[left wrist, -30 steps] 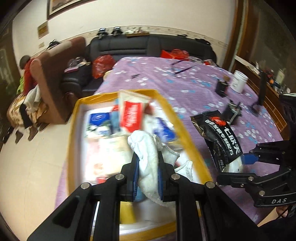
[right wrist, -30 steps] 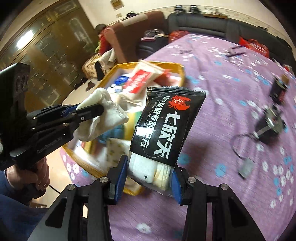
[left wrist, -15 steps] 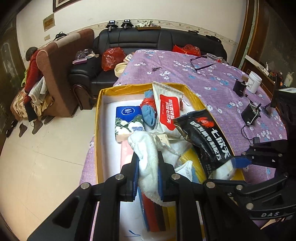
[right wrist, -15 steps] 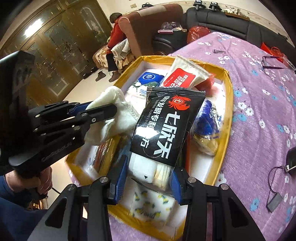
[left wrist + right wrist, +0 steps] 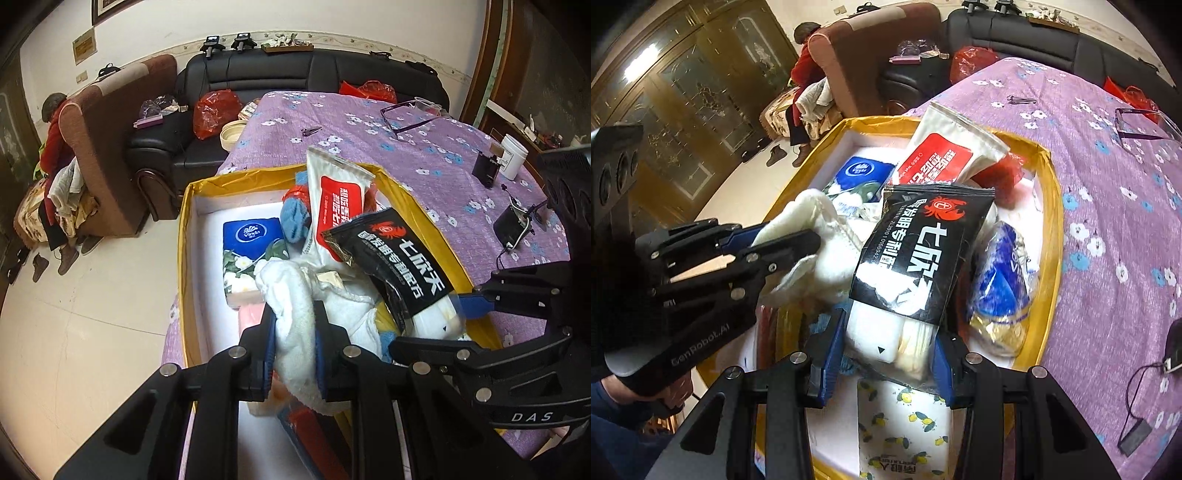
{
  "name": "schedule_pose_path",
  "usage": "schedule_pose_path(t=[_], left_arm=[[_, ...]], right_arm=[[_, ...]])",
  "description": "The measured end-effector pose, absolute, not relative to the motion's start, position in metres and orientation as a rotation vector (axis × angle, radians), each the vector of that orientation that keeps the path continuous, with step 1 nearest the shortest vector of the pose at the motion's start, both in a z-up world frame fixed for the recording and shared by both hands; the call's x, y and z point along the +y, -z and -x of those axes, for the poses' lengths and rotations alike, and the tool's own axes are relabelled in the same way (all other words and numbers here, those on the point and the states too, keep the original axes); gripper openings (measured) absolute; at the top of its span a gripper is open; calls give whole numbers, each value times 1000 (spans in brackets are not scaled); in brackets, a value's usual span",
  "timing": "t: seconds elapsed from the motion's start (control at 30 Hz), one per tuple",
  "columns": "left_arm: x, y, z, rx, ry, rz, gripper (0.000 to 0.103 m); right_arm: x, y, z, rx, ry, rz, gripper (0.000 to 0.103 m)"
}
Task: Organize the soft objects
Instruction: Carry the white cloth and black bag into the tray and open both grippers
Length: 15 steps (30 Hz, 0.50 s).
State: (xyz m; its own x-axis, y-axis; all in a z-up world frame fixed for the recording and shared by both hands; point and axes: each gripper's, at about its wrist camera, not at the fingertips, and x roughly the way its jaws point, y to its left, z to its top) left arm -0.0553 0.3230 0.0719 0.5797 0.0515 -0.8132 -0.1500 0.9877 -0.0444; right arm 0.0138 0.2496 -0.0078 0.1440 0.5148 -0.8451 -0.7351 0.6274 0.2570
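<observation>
White towel [image 5: 295,332] sat clamped in the left gripper [image 5: 295,354], black packet [image 5: 916,258] in the right gripper [image 5: 886,354]; both hung over the yellow box [image 5: 183,236], already crowded; release remained.

1. Left gripper [image 5: 294,345]: black linkage arms, silver screws, blue pads; white "GenRobot.AI" lettering on its side.
2. Right gripper [image 5: 884,356]: same black build, blue pads, "DAS" marking.
3. Sleeve [image 5: 613,413]: dark blue.
</observation>
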Motion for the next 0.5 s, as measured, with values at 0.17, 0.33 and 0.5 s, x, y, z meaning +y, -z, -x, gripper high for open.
schedule_pose_path(t=[0.17, 0.33, 0.5], left_arm=[[323, -69, 53, 940, -116, 107, 17], [322, -69, 56, 933, -114, 107, 18], [321, -69, 58, 932, -110, 100, 18]], right_arm=[[251, 9, -14, 1102, -906, 234, 47], [249, 9, -11, 1104, -900, 229, 47], [249, 8, -6, 1105, -895, 227, 47]])
